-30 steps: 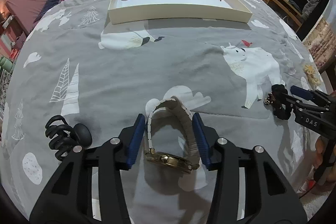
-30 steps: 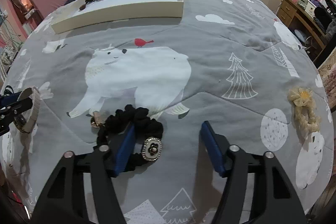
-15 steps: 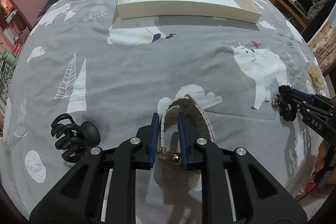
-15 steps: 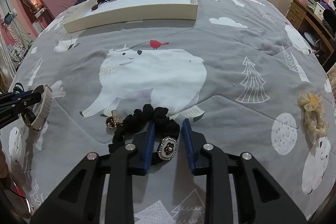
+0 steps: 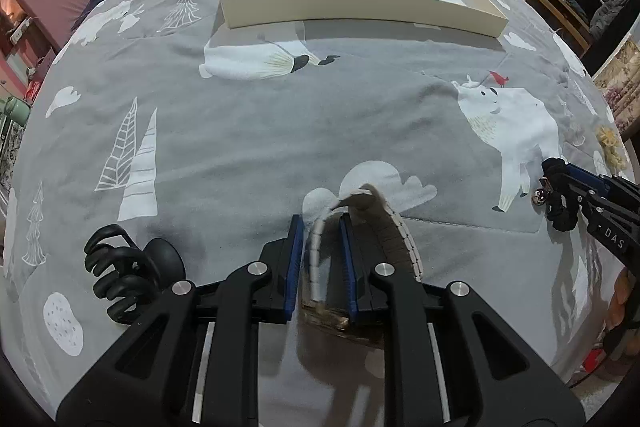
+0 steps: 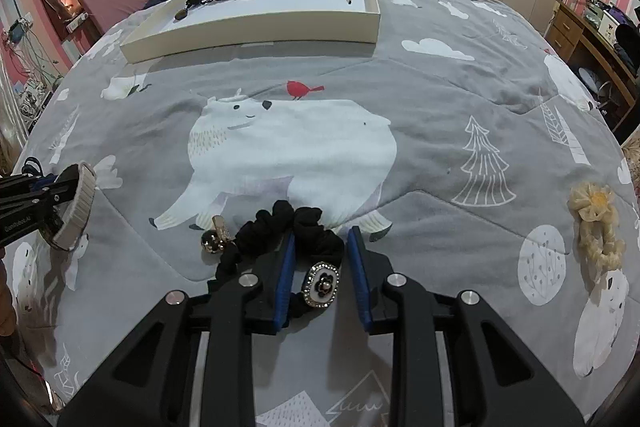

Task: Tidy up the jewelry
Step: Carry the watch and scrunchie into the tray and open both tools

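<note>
Nearest, at 6 o'clock in the left wrist view: left gripper (image 5: 320, 259) narrowed onto one side of the watch (image 5: 394, 239) band, watch looking raised off the bedspread (image 5: 280, 131) in the right wrist view (lift apparently begun, though contact with the fabric hard to rule out). At 6 o'clock in the right wrist view: right gripper (image 6: 322, 263) narrowed around the black scrunchie (image 6: 280, 227) just above its jewelled charm, cloth bunched between the blue pads, seemingly gripped.

Further out, lying loose: black claw clip (image 5: 128, 267) at 8 o'clock of the left view; cream scrunchie (image 6: 598, 227) at 3 o'clock of the right view.

Farthest, at 12 o'clock: cream tray (image 5: 360, 3), already holding a dark corded bracelet, a brown stone, a pale pendant and a red cord piece along its far wall.

Judged progress: roughly half, with several pieces trayed, two in hand needing carrying over, two untouched.
</note>
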### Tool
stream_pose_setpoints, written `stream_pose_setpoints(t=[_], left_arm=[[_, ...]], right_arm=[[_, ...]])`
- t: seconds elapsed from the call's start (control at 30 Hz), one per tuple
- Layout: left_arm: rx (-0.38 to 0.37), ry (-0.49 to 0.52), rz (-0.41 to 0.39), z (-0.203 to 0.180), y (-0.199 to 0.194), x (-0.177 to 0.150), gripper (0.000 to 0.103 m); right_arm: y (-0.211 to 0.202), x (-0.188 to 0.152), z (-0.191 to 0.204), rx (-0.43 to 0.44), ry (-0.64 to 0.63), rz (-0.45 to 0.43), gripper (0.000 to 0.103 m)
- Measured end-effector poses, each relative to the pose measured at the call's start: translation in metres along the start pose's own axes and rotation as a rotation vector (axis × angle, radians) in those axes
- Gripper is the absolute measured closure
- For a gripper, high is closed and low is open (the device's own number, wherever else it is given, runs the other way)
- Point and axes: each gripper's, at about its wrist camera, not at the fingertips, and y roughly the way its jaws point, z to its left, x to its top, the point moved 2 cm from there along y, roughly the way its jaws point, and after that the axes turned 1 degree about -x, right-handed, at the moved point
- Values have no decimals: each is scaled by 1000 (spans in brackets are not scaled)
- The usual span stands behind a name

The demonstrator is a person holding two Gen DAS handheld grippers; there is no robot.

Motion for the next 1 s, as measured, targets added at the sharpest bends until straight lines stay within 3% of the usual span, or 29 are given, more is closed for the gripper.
stream_pose_setpoints(t=[0.07, 0.67, 1.0], left_arm=[[-2, -8, 1, 2, -1, -1, 96], [-37, -26, -10, 4, -11, -2, 97], [-75, -19, -47, 1, -27, 14, 97]], right_arm=[[0, 0, -1, 5, 4, -2, 84], [-16, 2, -10, 75, 46, -52, 91], [-21, 23, -5, 119, 38, -83, 91]])
